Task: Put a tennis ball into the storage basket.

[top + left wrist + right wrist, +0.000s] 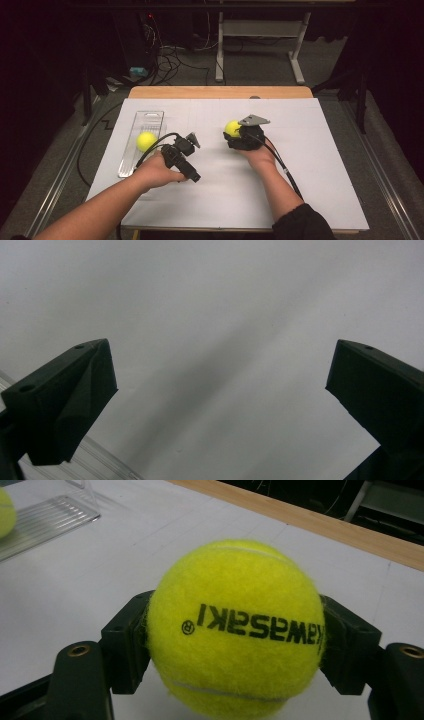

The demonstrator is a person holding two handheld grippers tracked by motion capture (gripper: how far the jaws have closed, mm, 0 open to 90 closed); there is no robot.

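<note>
The right hand-held gripper (235,645) clamped a yellow tennis ball (235,630) printed "Kawasaki", upside down in its own view, near the counter's (310,165) middle, while the left hand-held gripper (220,385) gaped over bare white beside a clear tray (131,160) holding another ball (146,141).

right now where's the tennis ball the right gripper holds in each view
high view: tennis ball right of centre, at the right gripper's tip.
right gripper view: centre, clamped between the jaws.
left gripper view: white table sheet between open jaws, no ball.
shared landmark: clear plastic tray with a second ball.
</note>
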